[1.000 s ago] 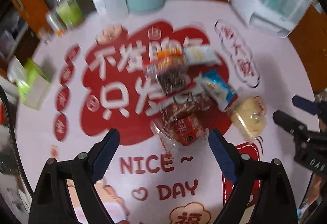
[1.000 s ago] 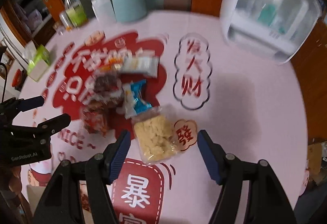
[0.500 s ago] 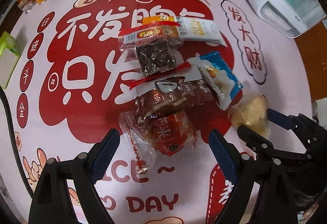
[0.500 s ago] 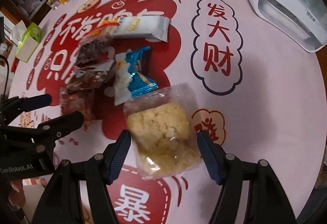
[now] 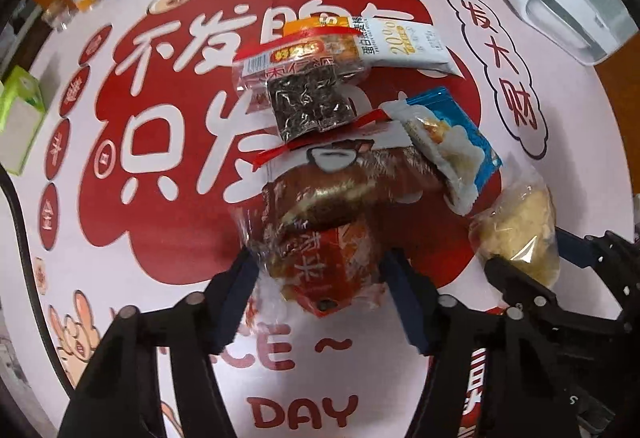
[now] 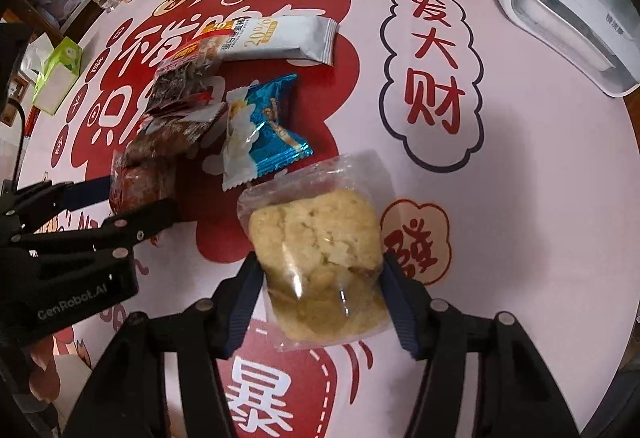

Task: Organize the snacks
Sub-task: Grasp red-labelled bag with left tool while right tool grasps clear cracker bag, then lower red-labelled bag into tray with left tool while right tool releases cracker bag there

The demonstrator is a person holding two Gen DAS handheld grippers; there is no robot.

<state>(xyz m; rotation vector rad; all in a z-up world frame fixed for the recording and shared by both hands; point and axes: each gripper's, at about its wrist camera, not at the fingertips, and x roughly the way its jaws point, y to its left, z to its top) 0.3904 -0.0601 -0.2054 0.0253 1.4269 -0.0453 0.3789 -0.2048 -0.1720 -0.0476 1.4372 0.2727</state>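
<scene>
Blue-padded jaws of the left gripper (image 5: pixel 320 270), which have just been closing, press on both sides of a red snack packet (image 5: pixel 324 270) in crinkled clear wrap at the near end of the snack pile, while the right gripper (image 6: pixel 320 278), likewise just narrowed, clamps a clear bag of pale yellow crumbly biscuit (image 6: pixel 320 258) lying just right of the pile. Readable writing includes "GenRobot.AI" on the left gripper's body, "20%" on the white bar wrapper (image 6: pixel 280 38), and "DAY" on the pink-and-red tablecloth (image 5: pixel 540 198).
</scene>
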